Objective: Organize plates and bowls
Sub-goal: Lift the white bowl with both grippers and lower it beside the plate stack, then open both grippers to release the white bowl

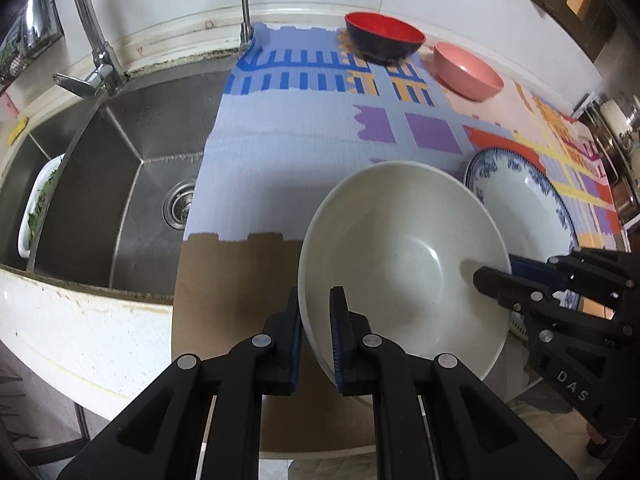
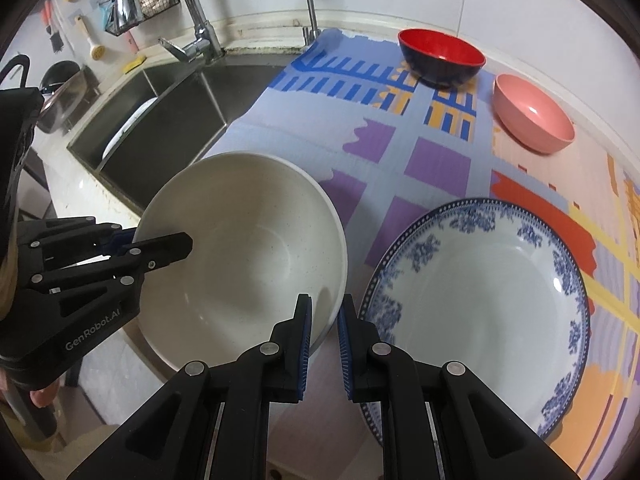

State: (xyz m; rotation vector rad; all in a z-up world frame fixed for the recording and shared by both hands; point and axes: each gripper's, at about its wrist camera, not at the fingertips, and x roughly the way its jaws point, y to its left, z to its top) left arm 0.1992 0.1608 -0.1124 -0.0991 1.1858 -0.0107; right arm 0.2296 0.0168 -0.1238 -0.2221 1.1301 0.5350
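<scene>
Left gripper (image 1: 316,308) is pinched on the near rim of the white bowl (image 1: 404,256) | right gripper (image 2: 324,320) is pinched on the opposite rim | bowl is held over the patterned mat (image 1: 288,160), beside the blue-rimmed plate (image 2: 492,300) and sink (image 1: 132,184) | judged stiff, glazed, slippery, breakable; rim grips suit | mouth faces up, slightly tilted; round, no long axis.

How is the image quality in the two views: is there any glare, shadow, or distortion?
Left wrist view: strong fisheye bending with dark corners; the right gripper casts a soft shadow inside the white bowl; the left gripper looks sharp. Right wrist view: small bright glare spots on the blue-patterned plate and the pink bowl; the counter edge curves from distortion.
</scene>
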